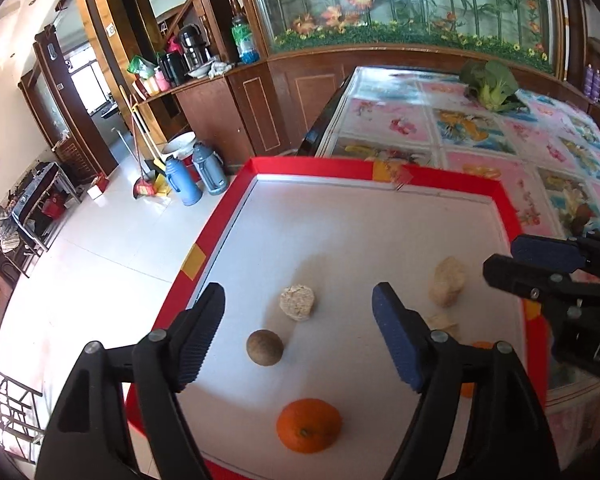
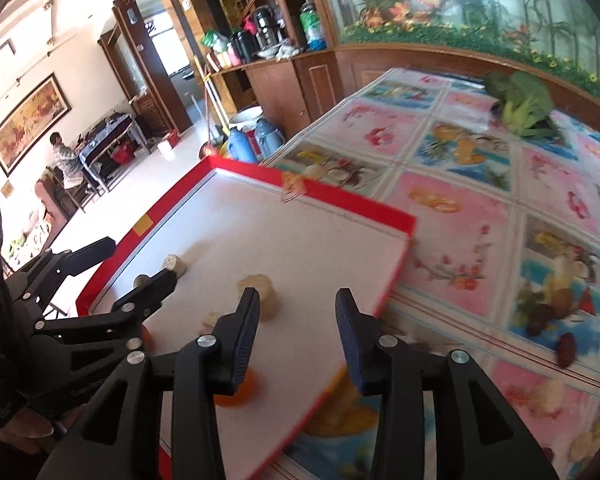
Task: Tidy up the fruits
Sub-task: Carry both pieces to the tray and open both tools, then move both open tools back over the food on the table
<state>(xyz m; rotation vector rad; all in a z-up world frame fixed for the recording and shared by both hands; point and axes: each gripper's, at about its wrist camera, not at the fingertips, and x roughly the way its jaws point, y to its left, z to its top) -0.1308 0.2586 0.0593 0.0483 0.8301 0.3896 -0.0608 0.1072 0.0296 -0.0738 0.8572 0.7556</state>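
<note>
A white tray with a red rim (image 1: 236, 208) lies on the table. On it are an orange (image 1: 309, 425), a brown round fruit (image 1: 265, 347), a pale cut piece (image 1: 297, 302) and a pale lumpy piece (image 1: 446, 286). My left gripper (image 1: 300, 334) is open and empty above the brown fruit. My right gripper (image 2: 297, 334) is open and empty over the tray's right part (image 2: 384, 292); it shows in the left wrist view (image 1: 540, 264). An orange piece (image 2: 240, 392) lies partly hidden behind my right gripper's left finger. The pale lumpy piece (image 2: 262, 292) lies just ahead.
A broccoli head (image 2: 524, 104) lies at the table's far end. A dark date-like fruit (image 2: 566, 350) lies on the flowered tablecloth (image 2: 480, 208) right of the tray. The table's left edge drops to the floor, where thermos flasks (image 1: 196, 176) stand.
</note>
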